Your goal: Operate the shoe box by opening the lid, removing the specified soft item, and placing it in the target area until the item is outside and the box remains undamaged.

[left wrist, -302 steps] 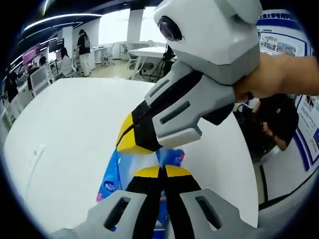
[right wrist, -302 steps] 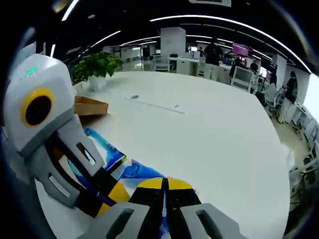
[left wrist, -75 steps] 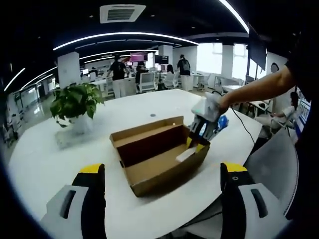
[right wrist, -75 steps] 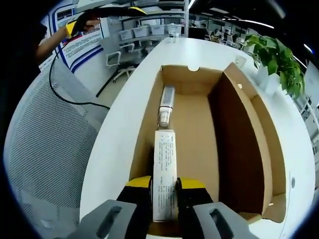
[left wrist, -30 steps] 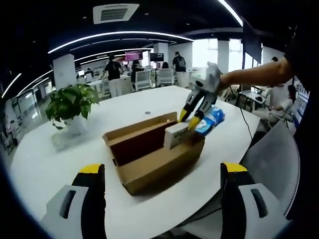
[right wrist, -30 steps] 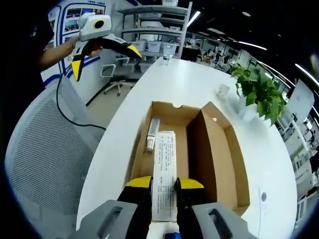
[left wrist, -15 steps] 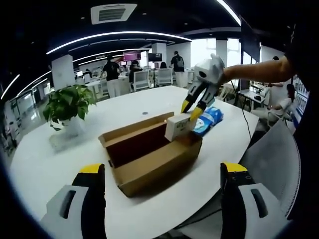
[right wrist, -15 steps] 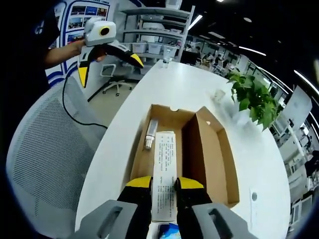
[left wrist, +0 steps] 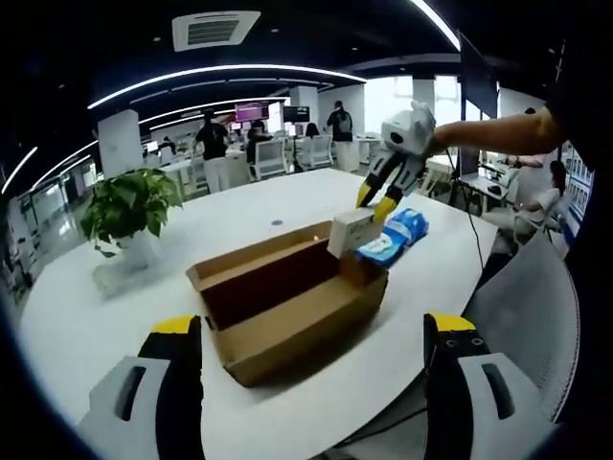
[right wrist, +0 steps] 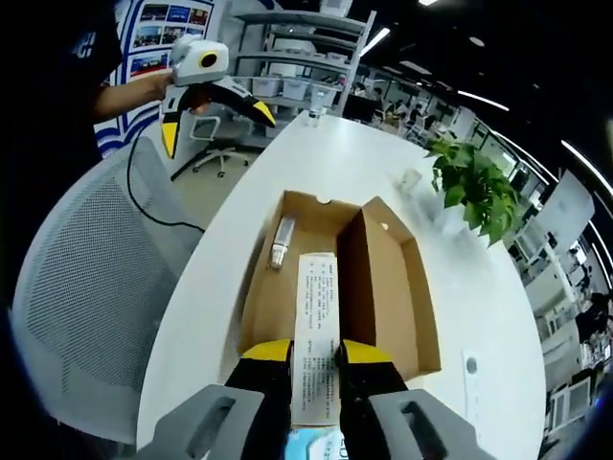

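White carton point(right wrist: 316, 345) rising clear of the shoe box point(left wrist: 287, 297)

Clamping it in the right gripper point(right wrist: 314, 369), lifting higher than a second ago (left gripper point(left wrist: 311, 335) idling, jaws apart)

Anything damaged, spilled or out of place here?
Nothing stands out. The cardboard box looks intact, lid open; the right gripper holds a white carton above it, and a tube lies inside.

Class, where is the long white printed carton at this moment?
The white carton is clamped in the right gripper, lifted above the open cardboard box; in the left gripper view it hangs over the box's right end.
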A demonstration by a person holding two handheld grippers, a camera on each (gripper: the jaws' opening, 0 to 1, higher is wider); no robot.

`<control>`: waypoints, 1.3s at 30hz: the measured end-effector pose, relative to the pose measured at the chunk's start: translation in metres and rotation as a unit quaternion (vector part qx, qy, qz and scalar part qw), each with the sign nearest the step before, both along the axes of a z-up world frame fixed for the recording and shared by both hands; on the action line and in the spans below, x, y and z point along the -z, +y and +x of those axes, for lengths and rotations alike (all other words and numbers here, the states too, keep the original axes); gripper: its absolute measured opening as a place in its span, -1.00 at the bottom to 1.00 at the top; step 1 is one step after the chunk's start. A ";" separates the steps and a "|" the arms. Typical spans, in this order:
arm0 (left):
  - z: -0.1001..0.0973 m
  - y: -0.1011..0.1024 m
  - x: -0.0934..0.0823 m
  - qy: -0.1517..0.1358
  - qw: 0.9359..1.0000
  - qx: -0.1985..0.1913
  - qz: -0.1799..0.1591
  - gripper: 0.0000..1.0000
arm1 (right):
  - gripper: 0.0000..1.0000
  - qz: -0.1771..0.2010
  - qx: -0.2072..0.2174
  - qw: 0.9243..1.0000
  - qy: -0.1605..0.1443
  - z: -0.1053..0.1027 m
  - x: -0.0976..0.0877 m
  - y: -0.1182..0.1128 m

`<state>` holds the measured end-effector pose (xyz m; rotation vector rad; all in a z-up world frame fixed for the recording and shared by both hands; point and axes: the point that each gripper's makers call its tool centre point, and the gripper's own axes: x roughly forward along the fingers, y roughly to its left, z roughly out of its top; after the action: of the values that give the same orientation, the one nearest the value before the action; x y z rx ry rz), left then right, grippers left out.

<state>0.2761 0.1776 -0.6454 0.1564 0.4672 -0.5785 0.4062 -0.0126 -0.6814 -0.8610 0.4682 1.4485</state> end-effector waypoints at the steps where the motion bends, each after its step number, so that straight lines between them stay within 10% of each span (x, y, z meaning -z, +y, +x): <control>1: 0.000 0.000 0.000 0.000 1.000 0.000 0.001 0.99 | -0.73 0.000 0.001 1.000 0.000 0.001 0.000 -0.001; 39: 0.011 -0.008 0.009 0.020 1.000 -0.012 0.006 0.99 | -0.72 -0.067 0.052 0.996 -0.015 0.061 0.025 -0.109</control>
<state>0.2872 0.1698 -0.6546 0.1502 0.5107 -0.5571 0.4669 -0.1218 -0.7064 -0.9496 0.5839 1.3191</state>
